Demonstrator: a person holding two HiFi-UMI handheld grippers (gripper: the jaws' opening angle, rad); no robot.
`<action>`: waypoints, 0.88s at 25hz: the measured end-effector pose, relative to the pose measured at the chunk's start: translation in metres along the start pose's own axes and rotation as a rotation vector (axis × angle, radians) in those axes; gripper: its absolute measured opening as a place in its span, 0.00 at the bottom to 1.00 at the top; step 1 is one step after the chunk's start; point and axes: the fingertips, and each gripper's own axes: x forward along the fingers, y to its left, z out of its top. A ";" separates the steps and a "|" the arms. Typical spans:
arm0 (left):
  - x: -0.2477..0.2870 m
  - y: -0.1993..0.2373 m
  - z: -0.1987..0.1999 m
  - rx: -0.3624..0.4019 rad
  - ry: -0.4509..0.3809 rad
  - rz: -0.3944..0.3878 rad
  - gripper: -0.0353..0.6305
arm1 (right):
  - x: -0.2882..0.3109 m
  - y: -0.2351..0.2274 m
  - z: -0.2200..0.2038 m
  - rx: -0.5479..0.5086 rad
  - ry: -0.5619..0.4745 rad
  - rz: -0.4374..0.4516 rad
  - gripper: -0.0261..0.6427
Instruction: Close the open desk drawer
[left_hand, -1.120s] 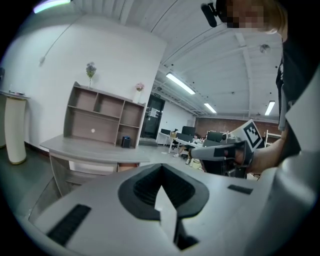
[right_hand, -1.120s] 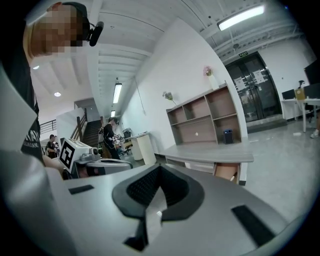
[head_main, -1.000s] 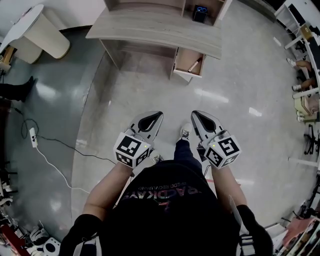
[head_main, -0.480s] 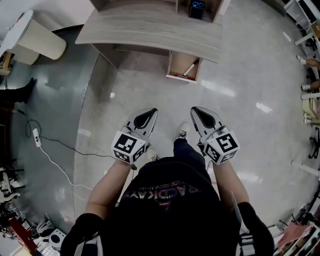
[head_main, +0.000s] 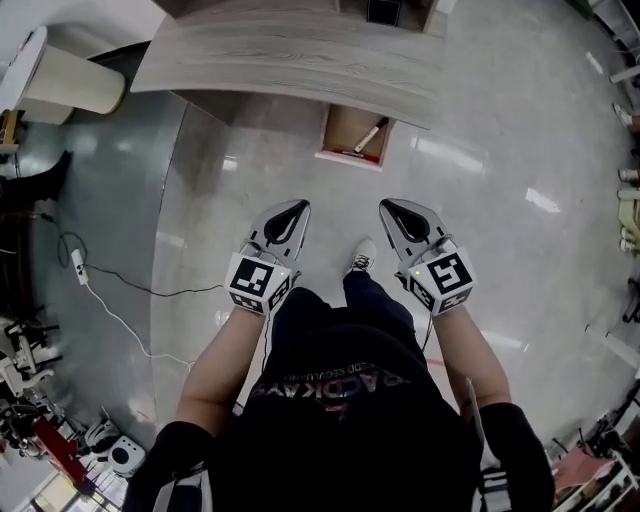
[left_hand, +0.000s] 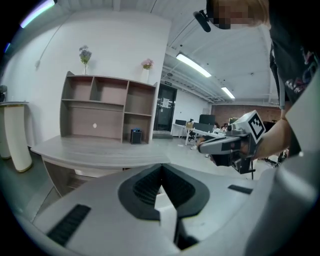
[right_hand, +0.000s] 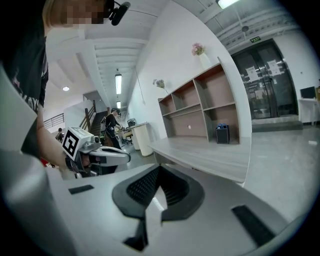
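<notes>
**A:** So, what has changed, seen from the head?

**B:** The desk's wooden worktop (head_main: 290, 55) sits nearer and fills more of the top edge than a second ago. The person has walked toward it over bare grey floor (head_main: 480, 200).

**A:** And the drawer?

**B:** The open drawer (head_main: 353, 137) juts out from under the worktop's front edge, not yet pushed in. It is well ahead of both grippers. The left gripper (head_main: 297, 208) and right gripper (head_main: 388, 205) point toward it, each with jaws together and nothing between them.

**A:** Room to move?

**B:** Plenty, with clear floor straight ahead. A power strip with its cable (head_main: 77, 264) lies well off to the left. A slender stick-like thing (head_main: 366, 136) rests inside the drawer and seems unlikely to block closing.
</notes>
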 end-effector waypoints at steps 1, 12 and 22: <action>0.005 0.001 -0.003 0.002 0.009 0.001 0.07 | 0.002 -0.003 -0.004 -0.001 0.004 0.000 0.06; 0.034 0.019 -0.045 -0.018 0.107 -0.049 0.07 | 0.029 -0.027 -0.045 0.026 0.045 -0.098 0.08; 0.115 -0.036 -0.019 0.027 0.162 -0.067 0.24 | -0.061 -0.131 -0.055 0.070 0.146 -0.280 0.23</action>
